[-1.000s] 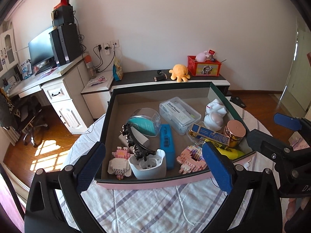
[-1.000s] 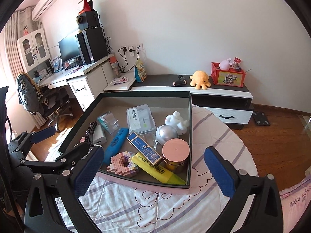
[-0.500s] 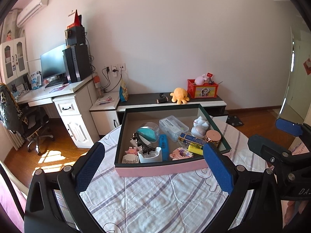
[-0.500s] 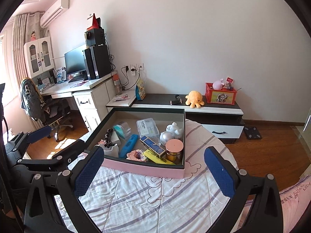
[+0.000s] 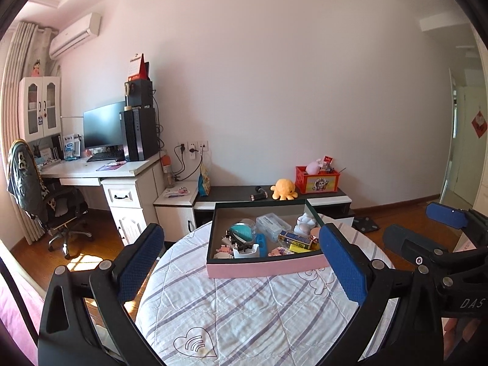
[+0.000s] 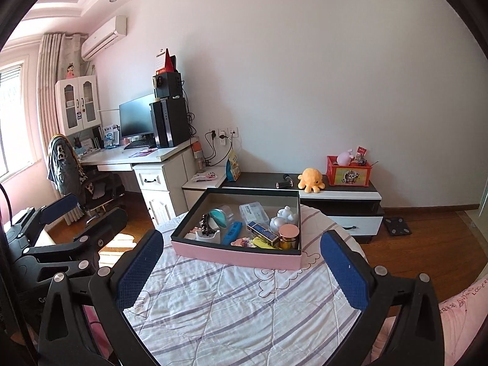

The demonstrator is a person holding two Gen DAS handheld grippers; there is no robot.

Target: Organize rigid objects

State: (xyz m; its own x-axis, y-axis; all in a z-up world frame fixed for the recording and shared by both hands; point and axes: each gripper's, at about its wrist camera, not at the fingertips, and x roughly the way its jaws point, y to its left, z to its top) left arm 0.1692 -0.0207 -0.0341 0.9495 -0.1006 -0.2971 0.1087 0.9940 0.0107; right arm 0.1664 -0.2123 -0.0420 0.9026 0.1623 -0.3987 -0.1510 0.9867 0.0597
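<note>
A pink box with a dark rim [image 5: 265, 267] [image 6: 235, 254] sits on the round table and holds several small items: a clear plastic case [image 5: 270, 224], a blue case [image 6: 231, 233], a copper-lidded jar [image 6: 288, 235], a white figurine [image 5: 305, 222], a yellow marker [image 5: 300, 247] and a pink brick model [image 5: 224, 250]. My left gripper [image 5: 241, 267] hangs open well back from the box, above the cloth. My right gripper [image 6: 241, 270] is open too, equally far back, with nothing between its fingers. Each gripper shows at the edge of the other's view.
The round table wears a white striped quilted cloth [image 5: 244, 314]. Behind it stand a low black-and-white cabinet [image 6: 335, 201] with an orange plush toy [image 6: 311, 178] and a red box [image 6: 349, 174], a white desk [image 5: 100, 174] with a monitor, and an office chair [image 5: 36, 189].
Both grippers have drawn back and up from the box, which was close under them one second ago and now looks small and far. Both stay open and empty.
</note>
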